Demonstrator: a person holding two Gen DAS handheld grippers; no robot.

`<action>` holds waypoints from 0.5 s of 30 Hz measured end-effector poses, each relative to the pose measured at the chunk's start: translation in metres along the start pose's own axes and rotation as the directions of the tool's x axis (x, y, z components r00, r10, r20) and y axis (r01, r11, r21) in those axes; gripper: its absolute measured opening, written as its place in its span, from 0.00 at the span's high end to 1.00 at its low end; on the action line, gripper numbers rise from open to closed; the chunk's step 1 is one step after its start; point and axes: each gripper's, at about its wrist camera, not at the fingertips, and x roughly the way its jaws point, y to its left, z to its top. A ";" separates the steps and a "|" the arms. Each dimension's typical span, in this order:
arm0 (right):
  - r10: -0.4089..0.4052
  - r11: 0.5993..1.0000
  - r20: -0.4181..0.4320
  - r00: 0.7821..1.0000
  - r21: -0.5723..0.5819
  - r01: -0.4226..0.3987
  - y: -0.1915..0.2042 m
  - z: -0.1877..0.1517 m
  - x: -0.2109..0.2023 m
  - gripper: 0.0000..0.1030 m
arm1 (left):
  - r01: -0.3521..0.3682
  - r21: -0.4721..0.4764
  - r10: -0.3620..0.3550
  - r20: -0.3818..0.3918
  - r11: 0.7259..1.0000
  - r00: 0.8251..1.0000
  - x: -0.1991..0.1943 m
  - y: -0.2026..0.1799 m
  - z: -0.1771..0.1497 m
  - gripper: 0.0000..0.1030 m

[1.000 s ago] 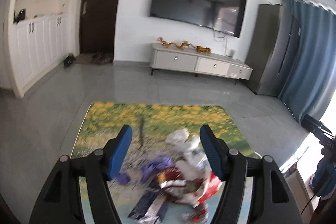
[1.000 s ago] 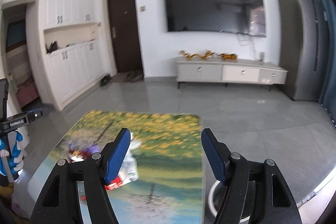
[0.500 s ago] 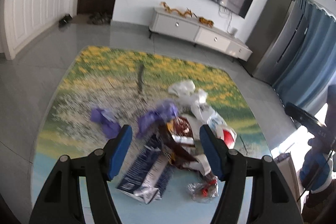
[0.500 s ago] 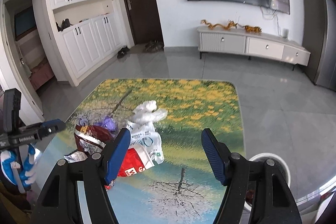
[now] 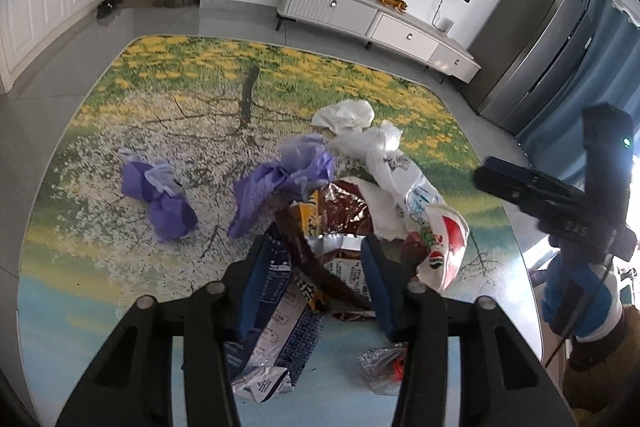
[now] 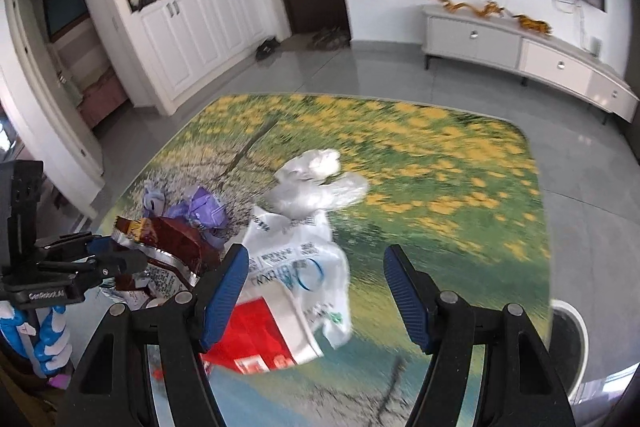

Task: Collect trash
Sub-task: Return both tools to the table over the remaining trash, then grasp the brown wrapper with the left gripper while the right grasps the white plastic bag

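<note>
Trash [image 5: 340, 227] lies heaped on the table [image 5: 100, 307], nothing collected yet, so with your left gripper [image 5: 316, 279] wide over what looks like a brown wrapper [image 5: 332, 211], and your right gripper [image 6: 316, 291] wide, lower and close.

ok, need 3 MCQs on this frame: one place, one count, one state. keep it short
1. Where does the white bin stand?
A. on the table, amid the trash
B. on the floor off the table's right edge
C. on the TV cabinet

2. How many crumpled purple bags lie on the table?
A. one
B. two
C. four

3. How is the left gripper?
A. open, its fingers either side of the brown snack wrapper
B. shut on a white bag
C. open over bare table

Key: 1 B, the right wrist view shows the bin's rim below the table edge. 2 B, one purple bag lies apart at left and another purple bag touches the pile. 3 A, the blue pads stand apart with the wrapper between them.
</note>
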 end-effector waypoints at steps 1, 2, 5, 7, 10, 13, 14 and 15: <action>0.005 1.000 -0.013 1.000 -0.011 -0.005 0.003 0.002 0.006 0.34 | 0.005 -0.002 -0.005 -0.002 1.000 1.000 0.000 0.001 0.000 0.65; 0.009 1.000 -0.025 1.000 -0.023 -0.009 0.006 0.003 0.012 0.34 | 0.013 -0.007 -0.013 -0.003 1.000 1.000 0.001 0.002 0.000 0.66; 0.018 0.998 -0.077 0.997 -0.058 -0.023 0.015 0.006 0.031 0.33 | 0.032 -0.020 -0.032 -0.003 0.999 0.999 0.000 0.004 0.000 0.69; 0.012 0.997 -0.102 0.995 -0.071 -0.019 0.018 0.007 0.042 0.32 | 0.039 -0.026 -0.039 -0.001 0.999 0.999 -0.001 0.006 0.000 0.71; 0.015 0.997 -0.140 0.990 -0.077 -0.026 0.020 0.008 0.054 0.31 | 0.051 -0.029 -0.051 0.001 0.998 0.999 -0.002 0.006 -0.002 0.74; 0.005 0.995 -0.171 0.985 -0.092 -0.022 0.024 0.008 0.064 0.31 | 0.062 -0.032 -0.062 0.005 0.998 0.998 -0.004 0.006 -0.003 0.75; 0.002 0.995 -0.178 0.984 -0.100 -0.020 0.026 0.008 0.067 0.31 | 0.066 -0.032 -0.065 0.008 0.997 0.998 -0.004 0.006 -0.004 0.77; -0.006 0.994 -0.184 0.983 -0.110 -0.015 0.027 0.007 0.070 0.31 | 0.068 -0.033 -0.068 0.009 0.997 0.998 -0.005 0.006 -0.004 0.77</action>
